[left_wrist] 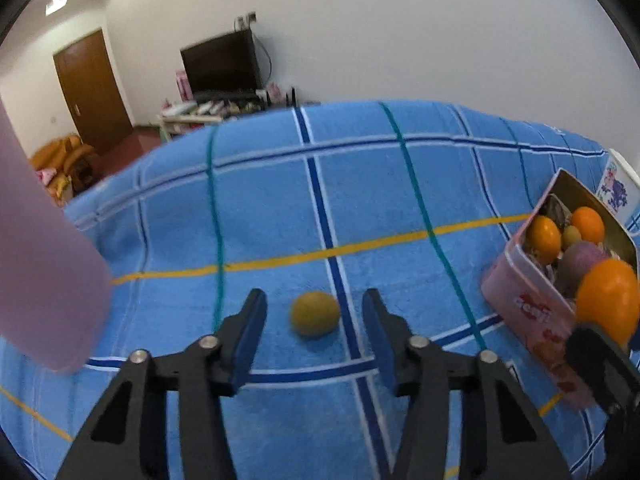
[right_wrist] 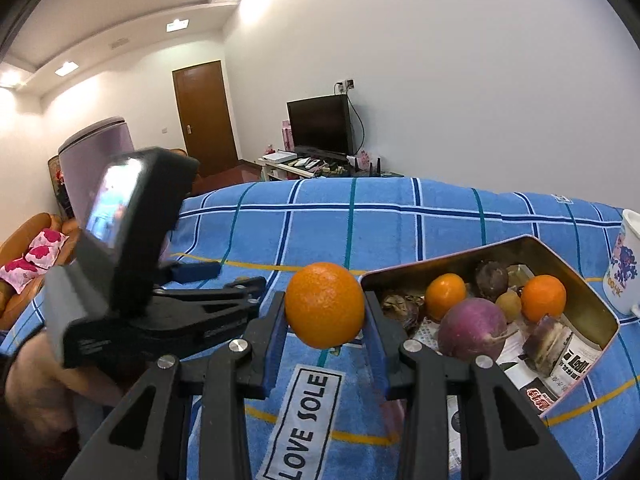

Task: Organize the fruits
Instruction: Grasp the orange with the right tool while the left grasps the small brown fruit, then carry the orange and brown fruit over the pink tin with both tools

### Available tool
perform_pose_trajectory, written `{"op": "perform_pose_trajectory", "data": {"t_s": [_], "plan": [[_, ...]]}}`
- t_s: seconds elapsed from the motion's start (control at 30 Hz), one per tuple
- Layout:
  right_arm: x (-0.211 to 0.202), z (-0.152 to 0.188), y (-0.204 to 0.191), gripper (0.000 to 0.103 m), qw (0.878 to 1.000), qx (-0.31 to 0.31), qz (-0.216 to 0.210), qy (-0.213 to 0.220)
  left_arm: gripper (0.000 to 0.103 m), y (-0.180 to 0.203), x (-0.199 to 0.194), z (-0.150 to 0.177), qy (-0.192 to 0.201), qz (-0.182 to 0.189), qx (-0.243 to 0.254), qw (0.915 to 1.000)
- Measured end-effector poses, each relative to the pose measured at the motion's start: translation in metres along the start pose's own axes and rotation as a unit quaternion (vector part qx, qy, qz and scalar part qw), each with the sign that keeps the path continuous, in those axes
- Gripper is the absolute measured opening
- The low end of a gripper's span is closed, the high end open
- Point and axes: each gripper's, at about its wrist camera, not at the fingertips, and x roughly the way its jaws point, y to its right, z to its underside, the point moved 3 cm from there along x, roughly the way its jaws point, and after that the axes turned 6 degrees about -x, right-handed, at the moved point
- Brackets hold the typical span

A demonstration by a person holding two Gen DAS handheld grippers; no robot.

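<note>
A small yellow-orange fruit (left_wrist: 315, 314) lies on the blue checked towel (left_wrist: 280, 208). My left gripper (left_wrist: 314, 312) stands open around it, with a gap on both sides of the fruit. My right gripper (right_wrist: 325, 308) is shut on a large orange (right_wrist: 325, 304) and holds it above the towel, just left of a pink tin box (right_wrist: 440, 258). The tin holds two oranges, a purple round fruit (right_wrist: 472, 328), smaller fruits and packets. In the left wrist view the tin (left_wrist: 528, 312) is at the right, with the held orange (left_wrist: 608, 300) in front of it.
A white printed mug (right_wrist: 624, 264) stands right of the tin. A towel label reading LOVE SOLE (right_wrist: 308, 420) lies below my right gripper. A blurred pink shape (left_wrist: 40, 260) fills the left edge. A person's bare arm (right_wrist: 40, 380) is at the lower left. A TV and door are behind.
</note>
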Motion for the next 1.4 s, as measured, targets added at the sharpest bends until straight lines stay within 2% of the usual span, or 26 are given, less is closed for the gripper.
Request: {"op": "perform_pose_trajectory", "data": {"t_s": [0.03,0.17,0.33,0.47,0.77,1.1,1.4], "plan": [[0.001,0.000,0.001,0.038,1.000,0.003,-0.001,-0.001,0.039,-0.001,0.007,0.001,-0.012,-0.001,-0.003,0.9999],[0.004,0.000,0.004,0.038,1.000,0.008,-0.003,-0.005,0.030,-0.008,0.012,0.002,-0.020,0.015,-0.022,0.9995],[0.003,0.000,0.001,0.038,1.000,-0.002,0.003,0.000,0.029,-0.011,0.006,0.002,-0.011,0.025,-0.029,0.9992],[-0.002,-0.003,-0.002,0.038,1.000,-0.014,0.013,0.018,0.029,-0.007,-0.016,0.003,0.048,-0.030,-0.023,0.9981],[-0.004,-0.002,-0.005,0.038,0.999,-0.029,0.033,0.029,0.029,0.000,-0.053,0.019,0.110,-0.084,-0.066,0.9882],[-0.008,0.000,-0.008,0.038,0.998,-0.035,0.038,0.031,0.029,-0.002,-0.078,0.037,0.142,-0.105,-0.087,0.9805],[-0.019,0.007,-0.007,0.038,0.998,-0.045,0.035,0.027,0.029,0.010,-0.084,0.045,0.147,-0.107,-0.082,0.9799]]}}
